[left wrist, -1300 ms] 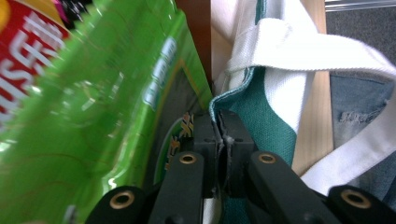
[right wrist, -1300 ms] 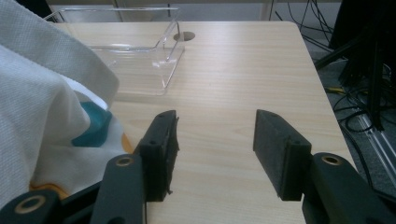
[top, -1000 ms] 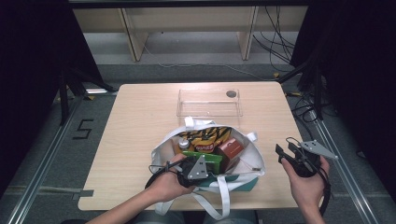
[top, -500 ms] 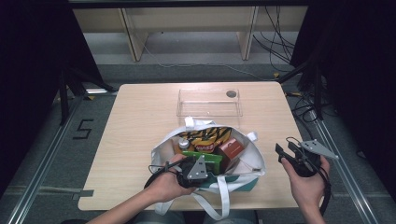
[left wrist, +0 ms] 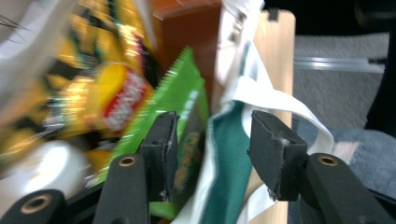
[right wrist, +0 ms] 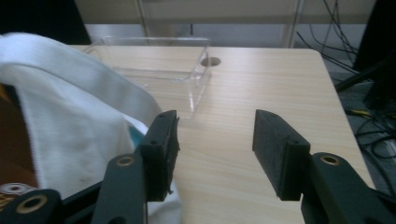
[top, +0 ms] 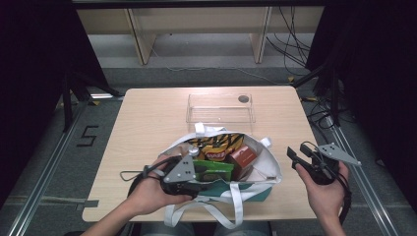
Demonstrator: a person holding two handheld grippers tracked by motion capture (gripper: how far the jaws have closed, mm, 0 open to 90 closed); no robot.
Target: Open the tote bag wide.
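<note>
— Two grippers are in our hands at the near edge of the light wooden table (top: 147, 113). What do we see of the surface?

— From the high view, the white-and-green tote bag (top: 255, 184) sits at six o'clock on the tabletop, mouth up and gaping. A clear plastic box (top: 220, 107) lies toward twelve o'clock, well apart from the bag, with a round hole in the wood just beside it at its one o'clock corner.

— And inside the bag?

— We make out a yellow snack bag (top: 219, 144) at the far side, a brown carton (top: 242, 155) toward three o'clock of it, and a green packet (top: 212, 171) at the near rim.

— How do our left fingers stand?

— The left gripper (left wrist: 210, 140) has just been opening; its jaws stand released, astride the bag's green rim and the green packet's edge, with the pads not pressing that we can see. That view is blurred.

— The right one?

— The right gripper (right wrist: 215, 135) is parted too, over bare wood at the bag's three o'clock, nothing between its jaws, the bag's white cloth just beside one of them.

— The room?

— Grey floor around the table, a pale wooden shelf frame (top: 196, 24) at twelve o'clock, loose cables (top: 295, 29) toward one o'clock, dark curtains at both sides, and a "5" marked on the floor (top: 87, 136) at nine o'clock.
</note>
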